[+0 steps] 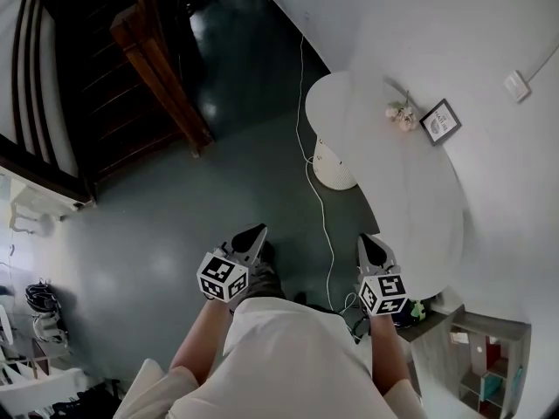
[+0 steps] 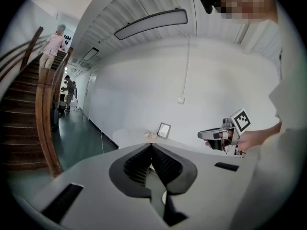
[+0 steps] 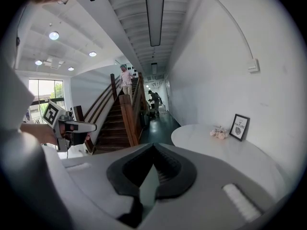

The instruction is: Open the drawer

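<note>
Although the task asks for a drawer, no drawer is clearly shown in any view. Only a small shelf unit (image 1: pixel 489 356) with open compartments is seen at the lower right of the head view, just beside the white table (image 1: pixel 410 199). It is judged that the drawer belongs there or under the table, but this cannot be told.

The left gripper (image 2: pixel 151 146) is held with its jaws pressed together, and nothing is pinched between them. The jaws of the right gripper (image 3: pixel 153 146) are also seen to meet at the tips, with nothing between. Both are held side by side above the dark green floor (image 1: pixel 148 225), well apart from the shelf unit. A picture frame (image 1: pixel 440 121) and small flowers (image 1: pixel 402 114) are placed on the table, and a white cable (image 1: pixel 319 199) is laid along the floor near it.

A drawer of such a small unit is expected to be light and stiff and to slide straight out. It is best taken at the handle or the front edge, near the middle, so that it is not pulled crooked. The jaws must be spread first.
</note>
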`<state>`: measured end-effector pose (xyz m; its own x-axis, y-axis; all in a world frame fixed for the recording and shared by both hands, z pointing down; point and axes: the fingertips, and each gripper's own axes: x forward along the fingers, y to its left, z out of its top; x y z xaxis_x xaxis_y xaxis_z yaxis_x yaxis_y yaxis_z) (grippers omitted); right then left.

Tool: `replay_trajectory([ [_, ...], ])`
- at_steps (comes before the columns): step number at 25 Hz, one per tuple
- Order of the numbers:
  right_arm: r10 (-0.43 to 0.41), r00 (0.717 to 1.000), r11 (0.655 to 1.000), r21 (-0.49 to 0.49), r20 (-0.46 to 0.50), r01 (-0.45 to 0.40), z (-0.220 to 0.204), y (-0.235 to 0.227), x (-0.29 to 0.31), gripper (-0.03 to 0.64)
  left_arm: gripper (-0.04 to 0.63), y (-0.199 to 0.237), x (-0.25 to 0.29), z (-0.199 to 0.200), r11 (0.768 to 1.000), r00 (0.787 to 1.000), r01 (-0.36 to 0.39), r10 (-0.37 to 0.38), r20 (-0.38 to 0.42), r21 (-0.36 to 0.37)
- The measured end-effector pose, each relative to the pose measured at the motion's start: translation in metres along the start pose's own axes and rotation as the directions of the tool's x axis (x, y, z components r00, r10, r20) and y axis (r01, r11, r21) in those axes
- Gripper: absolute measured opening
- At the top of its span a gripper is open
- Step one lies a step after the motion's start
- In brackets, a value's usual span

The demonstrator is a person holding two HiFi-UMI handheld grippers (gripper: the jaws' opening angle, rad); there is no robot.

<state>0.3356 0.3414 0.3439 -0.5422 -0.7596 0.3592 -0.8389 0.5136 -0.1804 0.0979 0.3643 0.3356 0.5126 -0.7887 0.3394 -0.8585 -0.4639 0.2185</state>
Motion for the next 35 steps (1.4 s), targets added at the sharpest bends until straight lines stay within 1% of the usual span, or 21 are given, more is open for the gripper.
replay_trajectory([
  [5,-0.019,1.0,1.0,0.014,-0.022,0.019,0.009,0.004,0.044,0.011,0.008,0.042,0.023,0.012,1.0,0.999,0.029,-0.029,-0.017,-0.003],
  [10,-0.059,0.997,0.997,0.037,-0.047,0.061,0.024,0.006,0.092,0.011,0.008,0.089,0.049,0.027,0.997,0.997,0.075,-0.075,-0.037,0.013],
  [16,-0.1,0.992,0.993,0.054,-0.081,0.105,0.033,0.007,0.147,0.011,0.006,0.144,0.084,0.039,0.991,0.99,0.13,-0.128,-0.065,0.029],
  [22,-0.145,0.983,0.986,0.063,-0.11,0.153,0.041,0.006,0.193,0.011,0.006,0.191,0.115,0.044,0.984,0.98,0.178,-0.175,-0.096,0.021],
  [29,-0.16,0.978,0.984,0.06,-0.136,0.169,0.046,0.0,0.232,0.011,0.008,0.224,0.145,0.051,0.977,0.972,0.211,-0.207,-0.114,0.024],
  [35,-0.141,0.976,0.986,0.061,-0.168,0.153,0.043,-0.011,0.256,0.011,0.006,0.235,0.165,0.04,0.98,0.971,0.198,-0.198,-0.134,-0.01],
])
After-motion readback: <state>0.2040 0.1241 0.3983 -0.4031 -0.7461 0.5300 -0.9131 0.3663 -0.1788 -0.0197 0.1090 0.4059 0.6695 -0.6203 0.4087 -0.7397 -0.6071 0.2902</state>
